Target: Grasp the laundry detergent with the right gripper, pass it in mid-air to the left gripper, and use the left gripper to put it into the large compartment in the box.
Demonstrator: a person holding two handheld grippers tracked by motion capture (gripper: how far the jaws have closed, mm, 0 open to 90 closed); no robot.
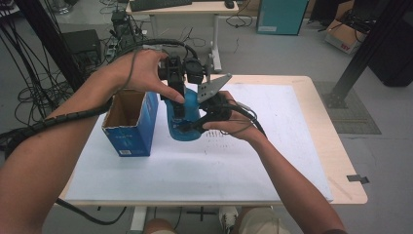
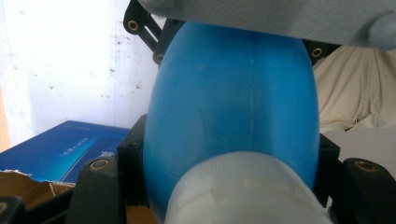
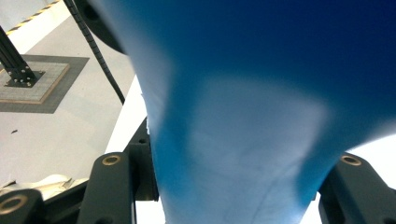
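The left gripper (image 1: 179, 105) comes down from above, jaws clamped on either side of the blue bottle (image 1: 187, 119) near its white cap (image 2: 243, 191). The right gripper (image 1: 207, 117) reaches in from 4 o'clock and is likewise closed tight on the bottle's body, which bulges out between its two black jaws in the right gripper view. The bottle sits near the middle of the white sheet (image 1: 272, 146) on the table (image 1: 336, 161); whether its base rests on the sheet or hangs just above I cannot tell.

The main risk, as I judge it, is the smooth, rounded plastic: two grips pulling or twisting against each other could let the bottle squirt out of one pair of jaws, or squeeze the wall hard enough to dent it. If the cap is loose, tipping could spill whatever is inside.

Just beside the bottle at 9 o'clock stands an open blue box (image 1: 130, 127), torn at its rim; a swing to that side would knock it. The cable (image 1: 63, 119) winding along the left forearm could snag too. The rest of the sheet toward 3 o'clock is free.
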